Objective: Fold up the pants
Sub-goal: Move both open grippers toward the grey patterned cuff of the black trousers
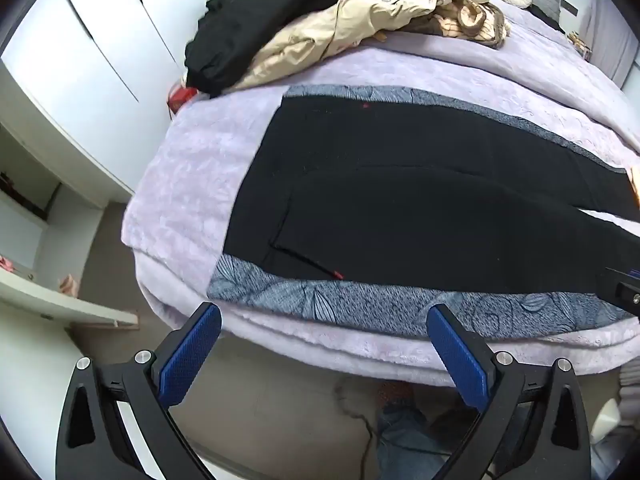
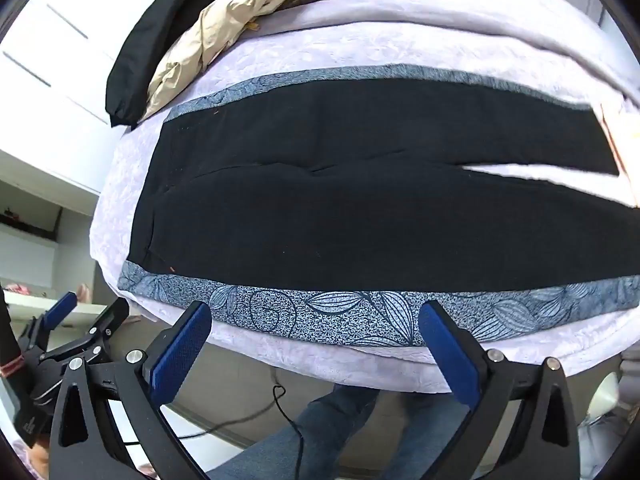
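The pants [image 1: 420, 200] lie flat and unfolded on a grey leaf-print cloth [image 1: 360, 304], which lies on the lilac blanket [image 1: 192, 184] covering the bed. The waist end is toward the bed's left edge; the two legs run to the right, parting near the right edge, where a sliver of blanket shows between them. The cloth shows as a strip along the pants' near and far sides.

The left gripper [image 1: 324, 344] hangs over the bed's near edge, jaws spread wide, nothing between the blue pads [image 1: 188, 360]. The right gripper [image 2: 316, 344] hangs likewise over the near edge, jaws fully apart and empty. Neither gripper touches the pants.

At the bed's far left corner lies a heap of clothes [image 1: 320, 28], black and beige. Below the near edge, the person's jeans [image 2: 320, 432] and a cable [image 2: 280, 400] show on the floor.
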`<state>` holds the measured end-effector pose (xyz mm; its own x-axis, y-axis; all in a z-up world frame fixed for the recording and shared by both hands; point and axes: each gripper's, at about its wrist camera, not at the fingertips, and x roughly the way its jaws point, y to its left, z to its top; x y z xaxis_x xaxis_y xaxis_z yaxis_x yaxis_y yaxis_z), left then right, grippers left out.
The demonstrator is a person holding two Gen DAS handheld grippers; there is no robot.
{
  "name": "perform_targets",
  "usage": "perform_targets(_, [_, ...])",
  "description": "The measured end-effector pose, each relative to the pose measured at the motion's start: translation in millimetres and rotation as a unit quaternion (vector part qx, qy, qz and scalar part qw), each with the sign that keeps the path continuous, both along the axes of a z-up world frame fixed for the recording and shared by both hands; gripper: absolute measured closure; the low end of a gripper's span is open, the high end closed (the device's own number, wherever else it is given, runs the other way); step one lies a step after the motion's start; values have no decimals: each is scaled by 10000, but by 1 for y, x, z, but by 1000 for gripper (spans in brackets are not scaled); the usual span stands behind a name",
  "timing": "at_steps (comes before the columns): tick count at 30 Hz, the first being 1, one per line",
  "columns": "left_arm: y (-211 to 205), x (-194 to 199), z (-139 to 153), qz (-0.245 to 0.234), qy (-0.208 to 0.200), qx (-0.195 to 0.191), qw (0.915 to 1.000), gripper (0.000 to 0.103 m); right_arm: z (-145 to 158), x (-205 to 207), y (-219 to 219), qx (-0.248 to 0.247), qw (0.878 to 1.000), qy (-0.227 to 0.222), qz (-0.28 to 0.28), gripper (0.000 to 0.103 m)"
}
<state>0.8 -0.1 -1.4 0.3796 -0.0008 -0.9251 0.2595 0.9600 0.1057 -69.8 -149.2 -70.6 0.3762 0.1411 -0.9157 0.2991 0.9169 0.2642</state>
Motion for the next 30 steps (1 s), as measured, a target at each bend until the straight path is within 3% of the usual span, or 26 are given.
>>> perform_targets(3, [6,-4,1,94,-73,-6,9999,0,4,1,7,-185,9998,5,62,0])
perform_targets(9, [12,-6,3,282,133,92,9995,0,10,0,9,-9,10000,-33,60,0])
perform_targets(19, [1,-27,19,466,27,-162,9988,0,20,-18,9,-215,9988,-121,426,0])
perform_targets(30, [-8,-69,27,569,-36,225,9981,0,21,-65,-14,-199,9991,-235,303,0])
